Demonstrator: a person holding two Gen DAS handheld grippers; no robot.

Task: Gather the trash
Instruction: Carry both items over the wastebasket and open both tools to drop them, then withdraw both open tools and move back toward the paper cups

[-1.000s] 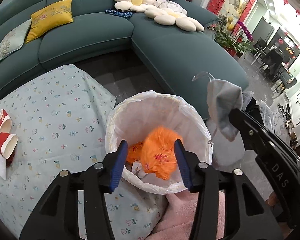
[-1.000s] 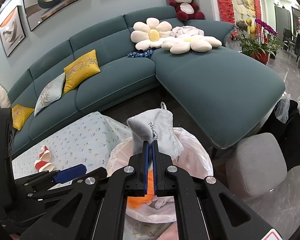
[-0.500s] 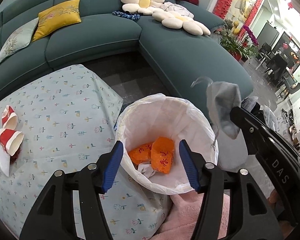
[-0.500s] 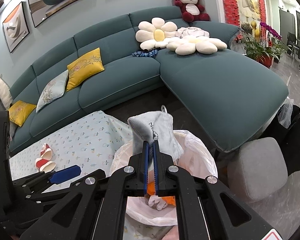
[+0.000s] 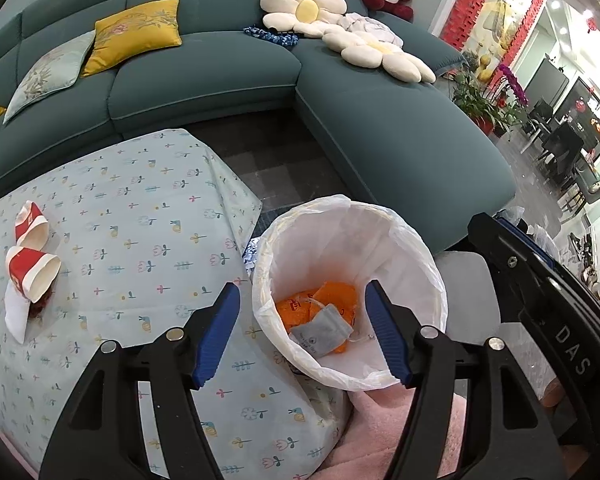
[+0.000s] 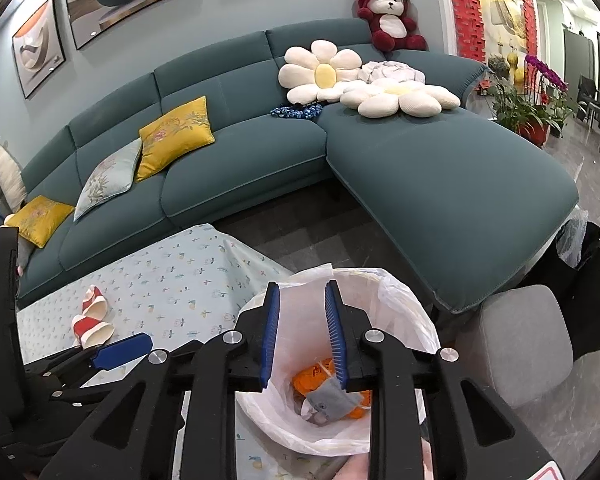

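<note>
Framed wall pics (image 6: 112,2): right wrist only

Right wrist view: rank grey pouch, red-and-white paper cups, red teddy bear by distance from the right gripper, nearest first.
1. Grey pouch: in the lined bin, just below the right gripper, whose jaws are opening with nothing between them.
2. Red-and-white paper cups: on the floral cloth, off to the left.
3. Red teddy bear: on the sofa back, far side of the room.

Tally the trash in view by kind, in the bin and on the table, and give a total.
Orange wrappers in the bin: 2
Grey pouch in the bin: 1
Red-and-white paper cups on the table: 2
Total: 5
</note>
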